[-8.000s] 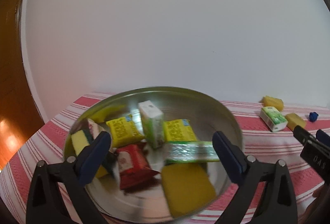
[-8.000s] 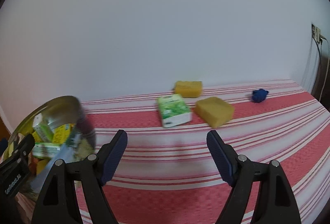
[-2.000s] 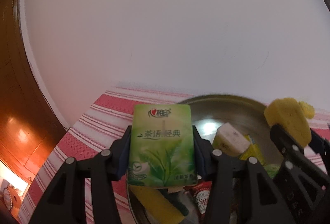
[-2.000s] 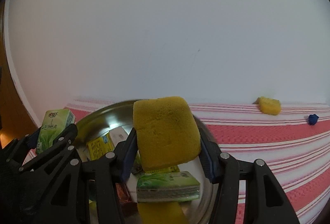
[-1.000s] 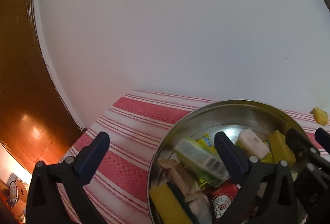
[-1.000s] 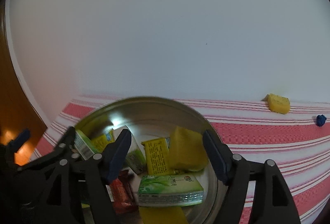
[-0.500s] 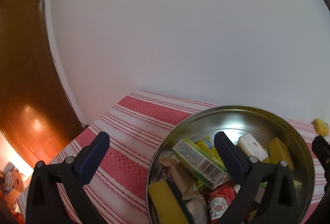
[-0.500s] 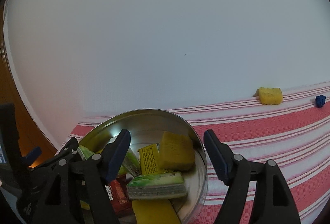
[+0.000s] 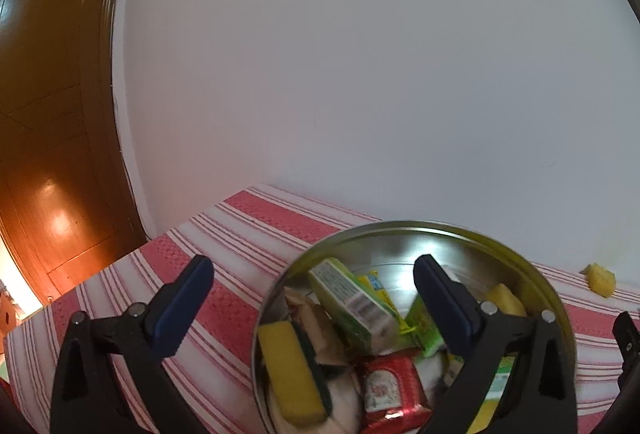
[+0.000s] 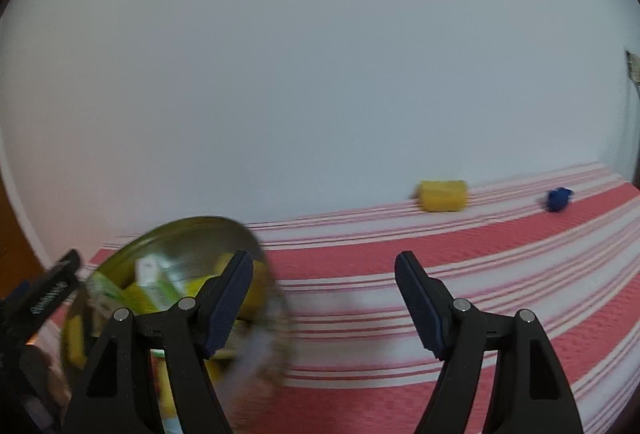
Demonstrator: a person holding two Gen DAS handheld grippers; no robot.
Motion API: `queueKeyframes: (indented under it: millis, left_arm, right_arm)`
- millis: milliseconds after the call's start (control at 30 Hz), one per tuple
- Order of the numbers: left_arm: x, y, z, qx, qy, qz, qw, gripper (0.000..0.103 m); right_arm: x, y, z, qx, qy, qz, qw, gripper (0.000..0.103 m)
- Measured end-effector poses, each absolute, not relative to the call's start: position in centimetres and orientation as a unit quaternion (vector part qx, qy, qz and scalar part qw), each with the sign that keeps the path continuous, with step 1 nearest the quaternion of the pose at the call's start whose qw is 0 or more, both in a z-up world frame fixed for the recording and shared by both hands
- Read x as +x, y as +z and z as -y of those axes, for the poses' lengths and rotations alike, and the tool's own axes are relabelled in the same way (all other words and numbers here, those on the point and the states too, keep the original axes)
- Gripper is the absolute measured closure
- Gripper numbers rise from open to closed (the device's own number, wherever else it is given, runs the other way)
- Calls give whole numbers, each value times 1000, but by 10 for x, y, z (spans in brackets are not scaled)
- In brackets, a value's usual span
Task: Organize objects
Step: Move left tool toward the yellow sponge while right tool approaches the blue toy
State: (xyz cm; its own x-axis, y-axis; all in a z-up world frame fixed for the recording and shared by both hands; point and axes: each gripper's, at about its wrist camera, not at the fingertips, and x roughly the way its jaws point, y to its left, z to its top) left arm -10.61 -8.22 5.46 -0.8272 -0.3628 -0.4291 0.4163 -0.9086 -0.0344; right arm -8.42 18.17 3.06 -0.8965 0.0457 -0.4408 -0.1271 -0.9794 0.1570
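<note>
A round metal tin [image 9: 400, 228] sits on the red and white striped cloth, filled with several packets and sponges: a green tissue pack [image 9: 352, 304], a red packet [image 9: 390, 390], a yellow sponge with a dark back [image 9: 290, 370]. My left gripper [image 9: 312, 306] is open, its right finger over the tin and its left finger over the cloth. My right gripper [image 10: 324, 298] is open and empty over bare cloth, with the tin [image 10: 192, 234] at its left finger. A yellow sponge [image 10: 442, 195] and a small blue object [image 10: 557, 199] lie by the back wall.
A white wall [image 9: 360, 74] rises behind the table. A brown wooden door [image 9: 48, 114] stands at the left, beyond the table's left edge. The same yellow sponge [image 9: 600, 278] shows at the far right of the left wrist view. Striped cloth [image 10: 480, 258] stretches to the right.
The right gripper has swung to the right, off the tin and over bare cloth. The left gripper has drifted left, so the tin now sits under its right finger. Both stay open and empty.
</note>
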Motion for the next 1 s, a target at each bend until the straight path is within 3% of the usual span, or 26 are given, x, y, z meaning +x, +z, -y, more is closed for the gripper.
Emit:
queueKeyframes:
  millis: [1000]
  left_arm:
    - [-50, 40, -37, 188, -970, 10, 154, 3]
  right_arm:
    - [-54, 21, -270, -239, 962, -73, 112, 28]
